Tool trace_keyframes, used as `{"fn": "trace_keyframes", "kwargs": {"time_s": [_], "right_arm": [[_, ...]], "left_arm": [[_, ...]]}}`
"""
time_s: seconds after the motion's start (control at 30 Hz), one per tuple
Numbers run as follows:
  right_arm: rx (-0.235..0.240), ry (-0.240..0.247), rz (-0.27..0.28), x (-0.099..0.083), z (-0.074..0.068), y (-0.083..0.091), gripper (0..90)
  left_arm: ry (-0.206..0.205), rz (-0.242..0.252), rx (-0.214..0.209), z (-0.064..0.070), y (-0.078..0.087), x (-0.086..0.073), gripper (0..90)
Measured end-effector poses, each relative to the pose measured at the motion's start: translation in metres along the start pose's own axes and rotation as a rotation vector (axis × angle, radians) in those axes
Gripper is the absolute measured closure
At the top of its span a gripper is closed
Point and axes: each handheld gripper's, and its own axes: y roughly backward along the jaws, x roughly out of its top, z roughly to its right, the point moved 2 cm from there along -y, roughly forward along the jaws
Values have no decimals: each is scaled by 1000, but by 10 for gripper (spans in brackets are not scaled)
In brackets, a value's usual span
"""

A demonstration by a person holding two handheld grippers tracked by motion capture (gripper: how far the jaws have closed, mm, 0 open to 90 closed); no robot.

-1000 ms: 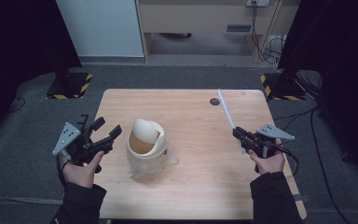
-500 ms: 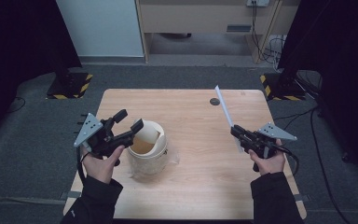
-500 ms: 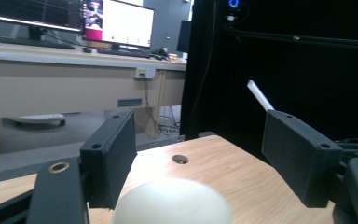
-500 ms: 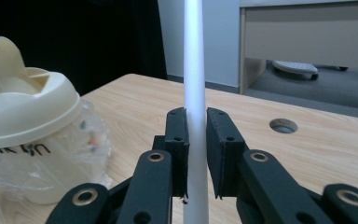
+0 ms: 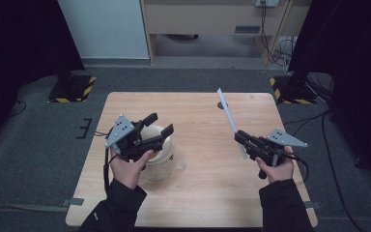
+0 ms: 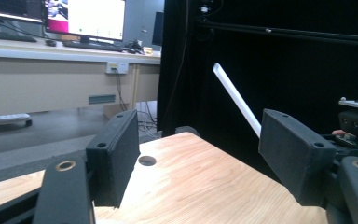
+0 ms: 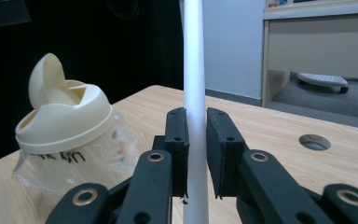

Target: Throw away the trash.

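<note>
A cream lidded cup (image 5: 158, 153) stands on the left half of the wooden table (image 5: 203, 193), and a clear plastic bag (image 7: 70, 165) wraps its lower part. Its flip lid (image 7: 51, 81) stands open. My left gripper (image 5: 155, 126) hovers over the cup's top, jaws wide apart and empty. The right gripper (image 5: 237, 137) is at the table's right, shut on a long white straw (image 5: 229, 118) that slants up and away. That straw (image 7: 196, 93) runs upright between the pads in the right gripper view. The straw (image 6: 235, 98) also rises past the left gripper's jaws.
A round cable hole (image 5: 221, 105) is set in the table's far edge, also seen as the hole (image 6: 147, 160) from the left gripper. Behind the table are a desk (image 5: 212, 17), cables and black curtains on both sides. Yellow-black stand bases (image 5: 72, 87) flank the far corners.
My left gripper has moved right from beside the cup to over its top, still open. The right gripper has tilted the straw a little to the left.
</note>
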Motion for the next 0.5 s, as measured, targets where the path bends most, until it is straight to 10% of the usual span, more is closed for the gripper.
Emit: {"fn": "trace_keyframes", "kwargs": {"time_s": [0.5], "right_arm": [[52,-3,17,1,-12,3,793]], "left_arm": [[49,-28,-49,25,-44,-3,326]]}}
